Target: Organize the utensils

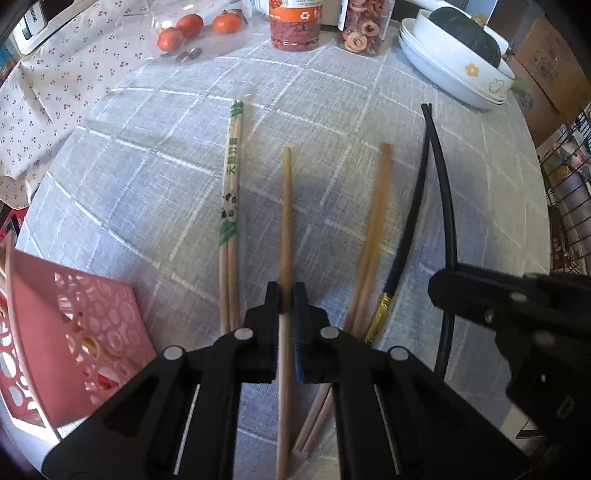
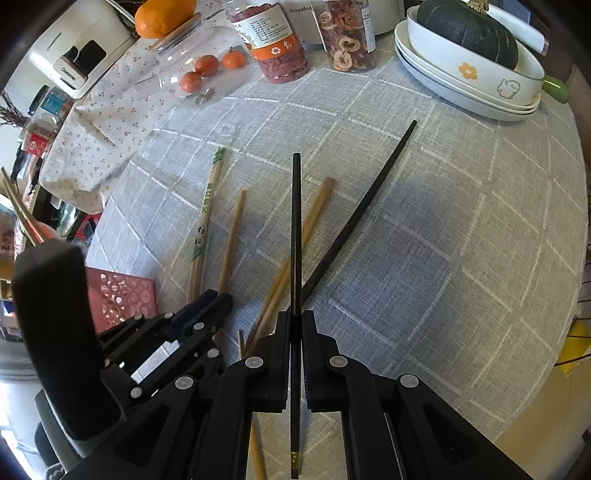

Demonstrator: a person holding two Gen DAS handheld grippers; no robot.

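My left gripper (image 1: 285, 291) is shut on a plain wooden chopstick (image 1: 286, 206) that points away over the grey checked tablecloth. To its left lies a pair of paper-wrapped bamboo chopsticks (image 1: 231, 192), to its right a loose brown wooden pair (image 1: 376, 221). A black chopstick with a gold end (image 1: 417, 206) rests on the cloth. My right gripper (image 2: 295, 317) is shut on the other black chopstick (image 2: 296, 221), held above the brown pair (image 2: 310, 221). The left gripper (image 2: 218, 295) shows at the lower left of the right wrist view. A pink perforated basket (image 1: 92, 325) stands at the near left.
Stacked white dishes (image 1: 443, 74) holding a dark squash sit at the far right. Two jars of dried fruit (image 1: 295, 26) and tangerines (image 1: 181, 33) line the back. A floral cloth (image 1: 55, 92) covers the far left. The table's round edge curves down the right side.
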